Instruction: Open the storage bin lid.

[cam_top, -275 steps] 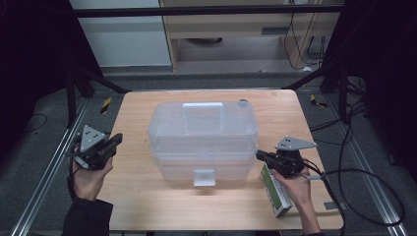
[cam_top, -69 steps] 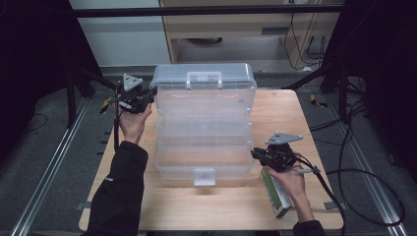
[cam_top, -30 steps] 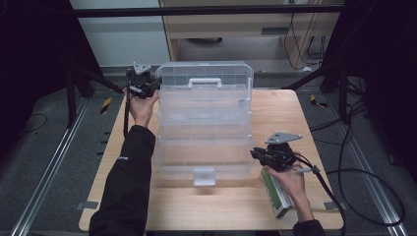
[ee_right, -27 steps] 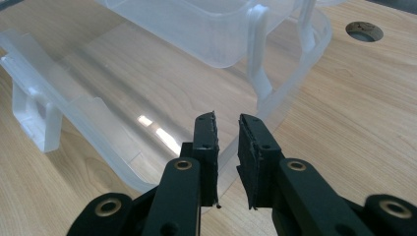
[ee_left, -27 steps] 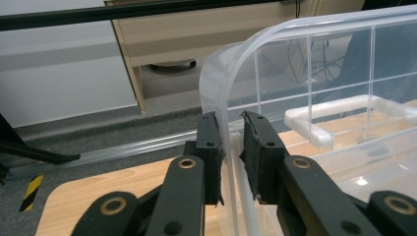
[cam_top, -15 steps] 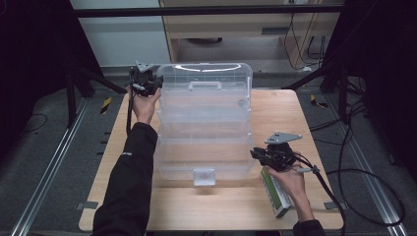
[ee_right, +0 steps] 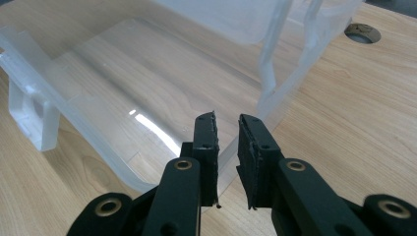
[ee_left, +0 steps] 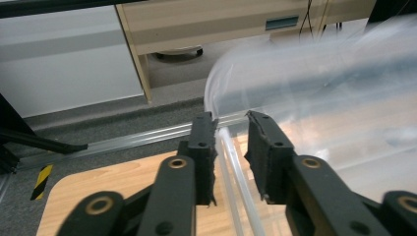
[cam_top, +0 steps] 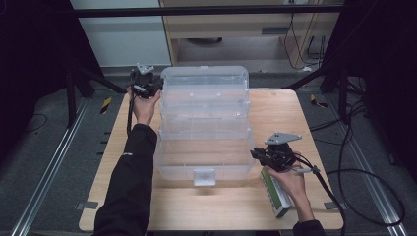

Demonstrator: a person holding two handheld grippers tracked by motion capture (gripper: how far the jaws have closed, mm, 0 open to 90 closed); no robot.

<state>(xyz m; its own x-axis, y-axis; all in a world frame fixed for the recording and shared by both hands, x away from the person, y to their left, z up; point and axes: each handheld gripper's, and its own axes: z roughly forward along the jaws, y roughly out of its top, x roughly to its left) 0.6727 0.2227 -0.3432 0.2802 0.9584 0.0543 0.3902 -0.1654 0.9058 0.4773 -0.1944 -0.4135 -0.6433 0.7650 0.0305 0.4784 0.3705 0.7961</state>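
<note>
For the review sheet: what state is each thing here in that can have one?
Clear plastic box: open, its tiers fanned out upward.
Box lid: raised to the far side.
Left gripper: jaws have just been opening, lid edge between them.
Right gripper: jaws shut on the box's lower tray rim.
Green carton: lying flat on the table.

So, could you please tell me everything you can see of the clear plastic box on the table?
The clear plastic box is a see-through, tiered organiser, opened out in stepped trays on the wooden table. Its lid stands up at the far end and a white latch sits on the near wall. The left gripper has the lid's corner rim between its jaws; the right gripper straddles the base rim.
</note>
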